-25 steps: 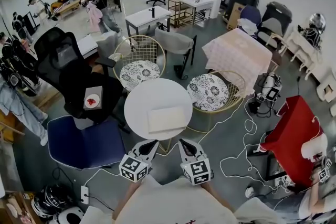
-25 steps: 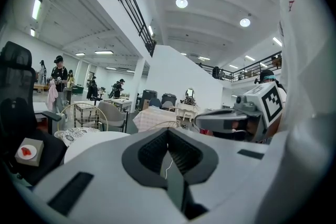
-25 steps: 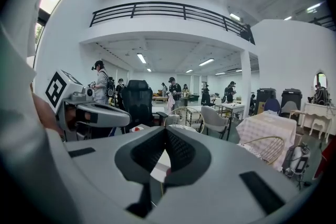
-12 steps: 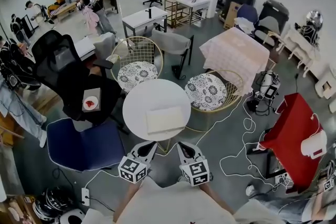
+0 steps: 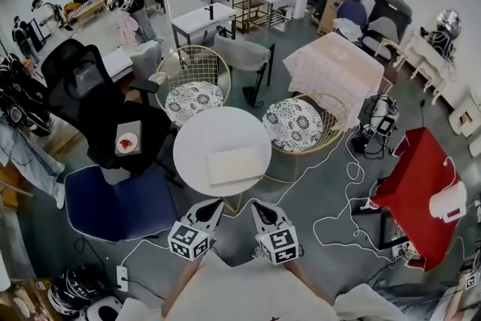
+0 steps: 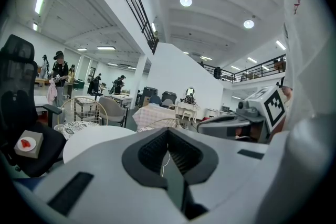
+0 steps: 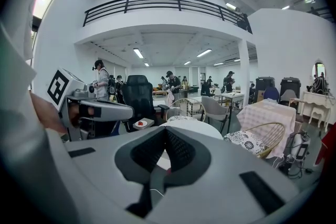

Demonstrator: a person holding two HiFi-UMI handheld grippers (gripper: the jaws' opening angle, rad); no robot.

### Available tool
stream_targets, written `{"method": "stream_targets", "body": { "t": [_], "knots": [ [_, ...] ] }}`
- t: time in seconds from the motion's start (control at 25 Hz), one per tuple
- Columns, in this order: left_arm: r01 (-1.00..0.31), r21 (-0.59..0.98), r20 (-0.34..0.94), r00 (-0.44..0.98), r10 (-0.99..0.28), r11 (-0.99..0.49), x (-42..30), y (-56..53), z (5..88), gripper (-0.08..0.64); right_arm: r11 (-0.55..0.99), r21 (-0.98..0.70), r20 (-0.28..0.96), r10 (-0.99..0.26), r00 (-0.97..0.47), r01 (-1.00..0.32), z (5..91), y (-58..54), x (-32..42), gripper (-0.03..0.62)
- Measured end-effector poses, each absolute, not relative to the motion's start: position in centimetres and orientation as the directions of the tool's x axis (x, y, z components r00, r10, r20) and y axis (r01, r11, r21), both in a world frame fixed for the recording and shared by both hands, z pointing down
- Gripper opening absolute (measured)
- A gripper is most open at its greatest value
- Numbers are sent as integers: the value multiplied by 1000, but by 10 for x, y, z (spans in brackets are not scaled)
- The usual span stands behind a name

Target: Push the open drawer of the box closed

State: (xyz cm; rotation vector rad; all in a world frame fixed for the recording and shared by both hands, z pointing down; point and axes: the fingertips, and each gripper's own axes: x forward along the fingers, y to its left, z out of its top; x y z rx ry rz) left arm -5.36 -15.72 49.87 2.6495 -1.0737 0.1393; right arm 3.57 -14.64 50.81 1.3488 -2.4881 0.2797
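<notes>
Pale flat box [image 5: 237, 165] on white table [image 5: 188, 133]: likely light, stiff, prone to sliding; best pushed squarely at drawer front; left tongs [image 5: 211, 207], right tongs [image 5: 258, 207] clenched empty, well short.

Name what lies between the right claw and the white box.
Head view: only bare round table and grey floor between right claw and box.

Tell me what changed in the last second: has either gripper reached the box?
No real change; only the head view drifted slightly. The left gripper and right gripper stay shut and empty, side by side short of the round table. Neither touches the white box lying on it.
</notes>
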Motion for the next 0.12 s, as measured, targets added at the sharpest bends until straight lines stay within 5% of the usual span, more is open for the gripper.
{"method": "stream_targets", "body": {
  "t": [0.12],
  "knots": [
    [-693,224,194,721,-666,-685,-55,-157,500,12,548,-36,351,-776,-524,-836,510,-146,33,15]
  ]
}}
